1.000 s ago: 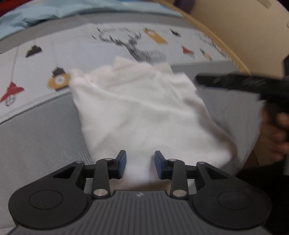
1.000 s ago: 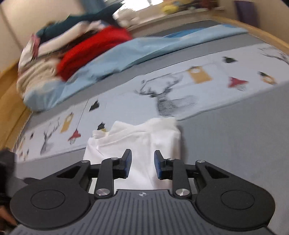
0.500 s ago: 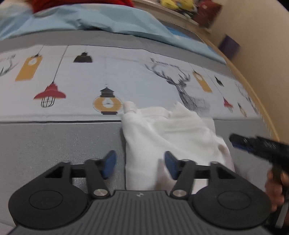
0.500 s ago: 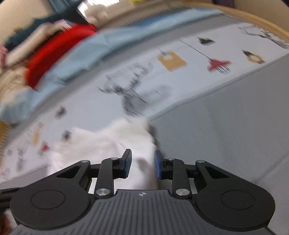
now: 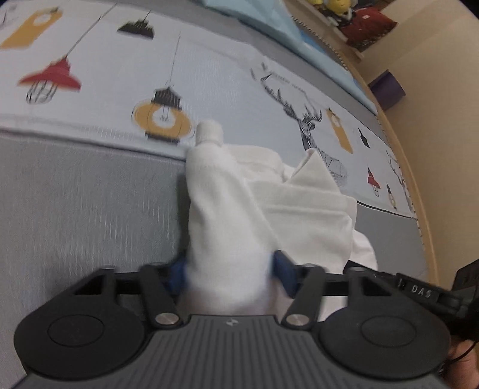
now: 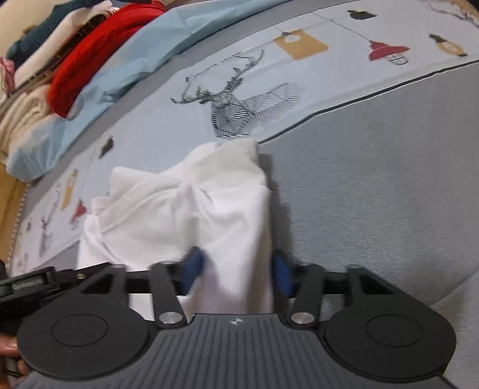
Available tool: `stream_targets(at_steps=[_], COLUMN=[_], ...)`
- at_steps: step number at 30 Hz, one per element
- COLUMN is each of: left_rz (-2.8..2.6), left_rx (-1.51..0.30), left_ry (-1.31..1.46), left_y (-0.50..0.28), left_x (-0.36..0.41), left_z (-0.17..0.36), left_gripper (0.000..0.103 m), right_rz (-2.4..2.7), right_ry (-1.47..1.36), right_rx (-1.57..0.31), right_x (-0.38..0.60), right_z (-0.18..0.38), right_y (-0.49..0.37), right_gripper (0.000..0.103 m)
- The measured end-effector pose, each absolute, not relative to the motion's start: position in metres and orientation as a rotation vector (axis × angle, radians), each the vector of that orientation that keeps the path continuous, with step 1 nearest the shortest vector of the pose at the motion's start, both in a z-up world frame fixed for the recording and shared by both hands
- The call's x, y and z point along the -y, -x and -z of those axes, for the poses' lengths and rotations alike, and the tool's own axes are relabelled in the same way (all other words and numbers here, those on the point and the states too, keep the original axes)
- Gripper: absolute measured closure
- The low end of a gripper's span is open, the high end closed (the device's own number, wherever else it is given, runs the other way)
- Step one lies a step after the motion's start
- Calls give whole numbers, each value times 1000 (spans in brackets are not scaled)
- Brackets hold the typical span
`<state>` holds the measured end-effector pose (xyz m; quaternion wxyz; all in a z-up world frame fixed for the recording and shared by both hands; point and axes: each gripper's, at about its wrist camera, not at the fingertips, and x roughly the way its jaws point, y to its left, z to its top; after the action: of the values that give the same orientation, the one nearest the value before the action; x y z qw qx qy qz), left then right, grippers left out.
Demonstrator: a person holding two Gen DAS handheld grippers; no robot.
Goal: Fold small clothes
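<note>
A small white garment (image 5: 269, 203) lies partly folded on the grey and patterned bed cover (image 5: 74, 194). My left gripper (image 5: 229, 273) is open, its blue pads on either side of the garment's near left edge. In the right wrist view the same garment (image 6: 185, 206) lies bunched, and my right gripper (image 6: 236, 275) is open with its pads around the near right edge. The cloth fills the gap between both pairs of pads. The right gripper's body (image 5: 419, 290) shows at the lower right of the left wrist view.
A pile of clothes with a red item (image 6: 98, 57) and a light blue sheet (image 6: 143, 51) lies at the far end of the bed. A wooden bed rim (image 5: 419, 179) runs along the right side. Toys sit on a shelf (image 5: 359, 18) beyond.
Both grippers opened wider and came down close to the garment's near edge, the cloth now between their pads. The garment looks more bunched than a second ago.
</note>
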<state>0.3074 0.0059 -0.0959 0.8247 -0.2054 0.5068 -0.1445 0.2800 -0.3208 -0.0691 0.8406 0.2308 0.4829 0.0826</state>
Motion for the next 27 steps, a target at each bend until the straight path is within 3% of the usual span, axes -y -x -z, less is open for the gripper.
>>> stream_targets(at_steps=[2, 6, 10, 12, 13, 14, 17, 20, 24, 26, 27], left_rz=[310, 285, 256, 183, 140, 100, 79, 184, 313, 282, 253], left_rx=[-1040, -901, -721, -641, -612, -590, -620, -687, -830, -950, -958], left_ry=[422, 353, 266, 261, 261, 265, 291, 261, 86, -73, -143], left_y=[-309, -310, -306, -302, -299, -296, -293, -289, -283, -281, -276], left_x=[-7, -13, -25, -39, -48, -57, -76, -73, -41, -21, -14], left_z=[89, 54, 11, -5, -9, -12, -12, -6, 21, 50, 59], left_gripper=[66, 70, 66, 51, 32, 30, 37, 38, 41, 49, 49], right_rz=[-180, -193, -255, -260, -251, -225, -163, -215, -287, -235, -195], right_ry=[-479, -509, -503, -465, -438, -403, -320, -283, -169, -46, -1], right_rx=[-1002, -906, -774, -689, -653, -624, -597, -609, -718, -846, -893], right_x=[317, 312, 293, 277, 269, 260, 248, 243, 235, 228, 227], right_z=[67, 53, 26, 11, 6, 1, -7, -10, 0, 20, 31], right_y=[-282, -286, -293, -296, -296, -297, -296, -293, -289, -291, -292], right_gripper=[76, 89, 88, 85, 83, 80, 79, 69, 65, 66, 60])
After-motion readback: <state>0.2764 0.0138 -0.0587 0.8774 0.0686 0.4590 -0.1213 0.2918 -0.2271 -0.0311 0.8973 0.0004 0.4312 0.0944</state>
